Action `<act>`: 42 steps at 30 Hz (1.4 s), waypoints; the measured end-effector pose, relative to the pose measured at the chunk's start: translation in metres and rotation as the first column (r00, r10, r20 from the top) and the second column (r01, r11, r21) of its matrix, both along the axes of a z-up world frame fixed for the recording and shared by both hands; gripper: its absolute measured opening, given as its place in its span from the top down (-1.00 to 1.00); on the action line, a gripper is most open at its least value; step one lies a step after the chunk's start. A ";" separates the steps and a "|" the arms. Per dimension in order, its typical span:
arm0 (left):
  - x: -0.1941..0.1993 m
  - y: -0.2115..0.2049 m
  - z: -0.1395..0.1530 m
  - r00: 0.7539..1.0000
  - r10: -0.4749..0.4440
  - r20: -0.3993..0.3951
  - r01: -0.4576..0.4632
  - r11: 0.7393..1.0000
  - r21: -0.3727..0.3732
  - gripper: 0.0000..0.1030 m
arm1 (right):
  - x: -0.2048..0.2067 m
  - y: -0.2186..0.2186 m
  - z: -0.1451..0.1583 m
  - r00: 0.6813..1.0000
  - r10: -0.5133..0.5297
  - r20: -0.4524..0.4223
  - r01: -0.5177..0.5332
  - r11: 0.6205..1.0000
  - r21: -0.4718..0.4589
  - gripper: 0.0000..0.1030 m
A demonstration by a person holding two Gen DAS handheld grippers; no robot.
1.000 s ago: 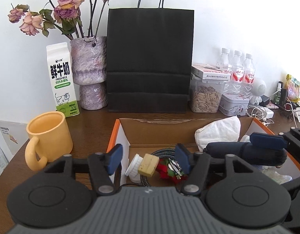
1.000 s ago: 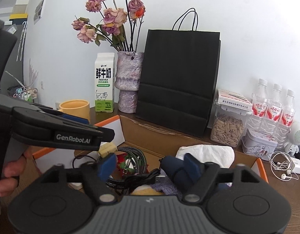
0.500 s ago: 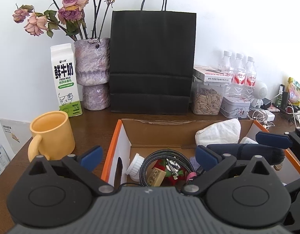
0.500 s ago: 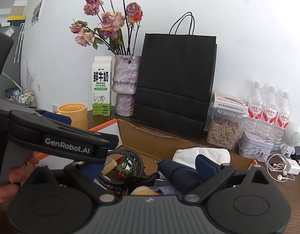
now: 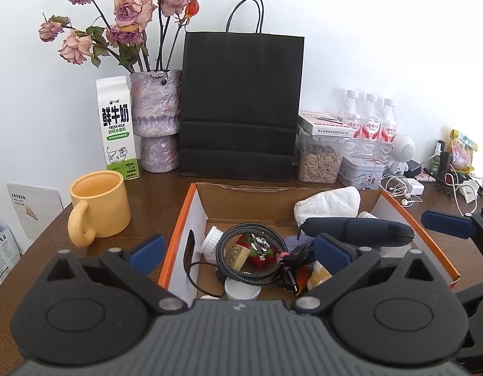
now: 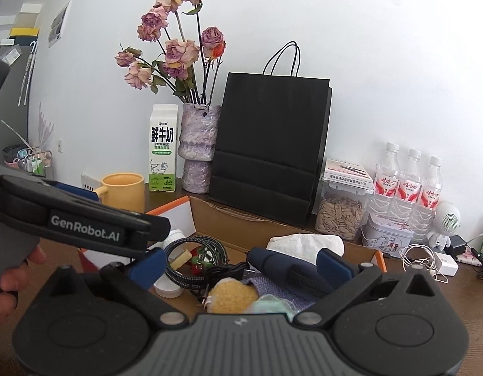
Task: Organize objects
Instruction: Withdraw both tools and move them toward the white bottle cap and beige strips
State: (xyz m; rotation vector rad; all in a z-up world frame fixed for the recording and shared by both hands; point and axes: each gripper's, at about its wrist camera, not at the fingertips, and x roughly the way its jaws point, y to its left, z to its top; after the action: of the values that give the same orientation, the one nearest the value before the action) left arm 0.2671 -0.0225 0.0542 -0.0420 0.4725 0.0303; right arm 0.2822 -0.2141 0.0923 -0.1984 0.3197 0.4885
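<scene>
Two grippers, both spread wide and holding nothing.

Left wrist view: the left gripper [image 5: 238, 250] hangs over the near edge of the box [image 5: 178, 228], fingers [image 5: 146, 250] apart with nothing between them. Inside the box there's a coiled braided cable [image 5: 224, 244], a small tan block [image 5: 238, 253] lying inside the coil, a red thing [image 5: 260, 255] next to it, a white cap [image 5: 213, 239], a dark folded umbrella [image 5: 354, 230] and a white cloth [image 5: 329, 202] at the back. The mug [image 5: 98, 205] sits on the desk [image 5: 153, 188] just left of the box, with the milk carton [image 5: 117, 127], vase [image 5: 156, 119] and black bag [image 5: 241, 103] along the wall.

Right wrist view: the right gripper [image 6: 240, 264] is over the box too, also released and empty. The umbrella lies right by its right-hand finger, not pinched. A yellow sponge-ish lump [image 6: 232, 294] and some purple fabric [image 6: 273, 286] show near the front. The left gripper reaches in from the side.

My guess on progress: most of the small stuff is already in the box, so it's well along. What's left is unclear, maybe the mug or the earphones [image 6: 417, 253] over on the right.
</scene>
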 end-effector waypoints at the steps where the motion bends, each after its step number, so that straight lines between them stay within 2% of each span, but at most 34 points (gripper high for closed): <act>1: -0.005 -0.001 0.002 1.000 0.000 -0.001 0.000 1.000 0.004 -1.00 | -0.005 -0.004 0.002 1.000 -0.002 0.000 0.002 1.000 0.001 -1.00; 6: -0.029 -0.008 0.007 1.000 0.000 -0.005 0.000 1.000 0.010 -1.00 | -0.029 -0.021 0.005 1.000 -0.010 -0.003 0.010 1.000 -0.005 -1.00; 12: -0.048 -0.017 0.000 0.999 0.004 -0.047 -0.003 1.000 0.014 -1.00 | -0.050 -0.043 0.002 1.000 -0.023 -0.020 0.023 1.000 -0.014 -1.00; 25: -0.066 -0.042 -0.031 0.992 -0.015 -0.129 0.016 1.000 0.010 -1.00 | -0.069 -0.085 -0.030 0.993 -0.069 -0.098 0.064 0.996 -0.055 -1.00; 37: -0.046 -0.066 -0.070 0.971 -0.033 -0.236 0.040 0.999 0.025 -1.00 | -0.047 -0.100 -0.066 0.975 -0.094 -0.200 0.079 0.993 -0.084 -0.99; 42: -0.033 -0.073 -0.081 0.966 -0.032 -0.257 0.042 0.999 0.032 -1.00 | -0.031 -0.098 -0.074 0.968 -0.091 -0.235 0.070 0.993 -0.095 -0.91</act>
State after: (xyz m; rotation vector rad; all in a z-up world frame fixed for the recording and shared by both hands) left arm 0.2345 -0.0954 -0.0273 0.0080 0.7313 0.0078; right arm 0.2507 -0.3123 0.0183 -0.2095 0.5827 0.4188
